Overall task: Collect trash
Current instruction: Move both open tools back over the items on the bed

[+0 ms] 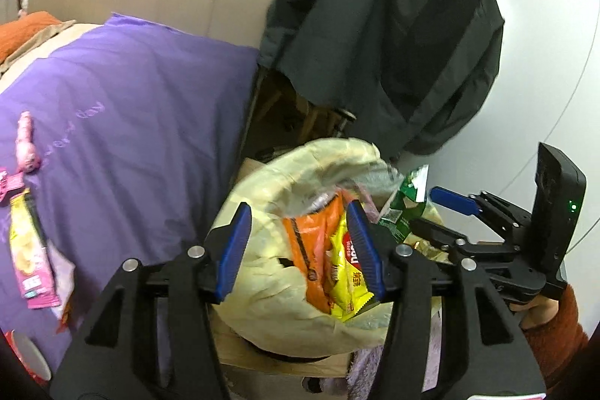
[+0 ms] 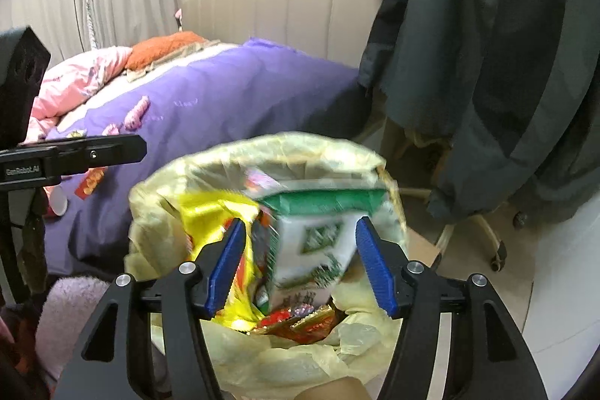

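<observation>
Right gripper (image 2: pixel 300 263) fingers spread, released; a green-and-white packet (image 2: pixel 311 250) sits blurred between them over the bin bag (image 2: pixel 262 152), contact unclear. Left gripper (image 1: pixel 300 252) also spread, gripping nothing, above orange and yellow wrappers (image 1: pixel 337 265) in the bag. Pink wrapper (image 1: pixel 30 261) lies on the purple quilt (image 1: pixel 131 107). Dark jacket (image 1: pixel 393 25) hangs beyond.

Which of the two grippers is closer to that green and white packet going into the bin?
The right. The right gripper has its open fingers either side of the green and white packet above the trash bag. The left gripper hangs open over the bag's other side, beside it.
</observation>
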{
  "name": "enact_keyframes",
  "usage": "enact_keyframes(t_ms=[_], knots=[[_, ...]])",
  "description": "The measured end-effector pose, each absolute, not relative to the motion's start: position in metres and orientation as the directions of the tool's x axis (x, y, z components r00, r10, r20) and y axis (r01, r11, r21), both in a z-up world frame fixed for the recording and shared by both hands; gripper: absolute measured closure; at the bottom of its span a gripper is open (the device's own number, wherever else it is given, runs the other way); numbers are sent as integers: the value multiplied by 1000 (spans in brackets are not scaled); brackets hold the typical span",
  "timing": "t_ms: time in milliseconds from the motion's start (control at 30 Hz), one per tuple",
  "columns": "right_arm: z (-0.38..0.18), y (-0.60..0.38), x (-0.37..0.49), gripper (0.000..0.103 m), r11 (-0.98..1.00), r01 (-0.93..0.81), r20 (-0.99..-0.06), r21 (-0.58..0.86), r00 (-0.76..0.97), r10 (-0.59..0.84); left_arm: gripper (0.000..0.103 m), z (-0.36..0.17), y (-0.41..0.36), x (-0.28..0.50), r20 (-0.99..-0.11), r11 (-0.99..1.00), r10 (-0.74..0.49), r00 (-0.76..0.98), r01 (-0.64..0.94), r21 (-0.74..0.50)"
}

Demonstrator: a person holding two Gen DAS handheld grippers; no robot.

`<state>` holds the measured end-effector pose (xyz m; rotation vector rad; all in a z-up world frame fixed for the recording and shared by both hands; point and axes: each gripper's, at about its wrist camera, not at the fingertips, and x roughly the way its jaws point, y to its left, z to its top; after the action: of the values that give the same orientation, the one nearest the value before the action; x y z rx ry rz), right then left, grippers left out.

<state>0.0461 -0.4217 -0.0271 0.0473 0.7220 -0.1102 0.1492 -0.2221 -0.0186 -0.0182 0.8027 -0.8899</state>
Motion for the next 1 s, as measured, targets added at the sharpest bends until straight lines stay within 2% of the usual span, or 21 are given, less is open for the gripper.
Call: enact_keyframes(t_ms=[267,567,767,1000], knots=[[8,-383,45,45,1000,25,-620,-5,784,-22,52,0,-166,148,-594,683,-676,436,673,-283],[24,-305,72,45,993,-104,-601,-49,797,54,52,9,-41,173,-591,802,-559,582,561,-206],[18,-261,103,47,988,-152,-624,-10,773,113,52,2,69,203,-574,884,-466,674,380,-273],[1,-208,134,47,979,-205,-664,-12,733,146,49,-25,154,229,-582,912,-391,713,216,-348]])
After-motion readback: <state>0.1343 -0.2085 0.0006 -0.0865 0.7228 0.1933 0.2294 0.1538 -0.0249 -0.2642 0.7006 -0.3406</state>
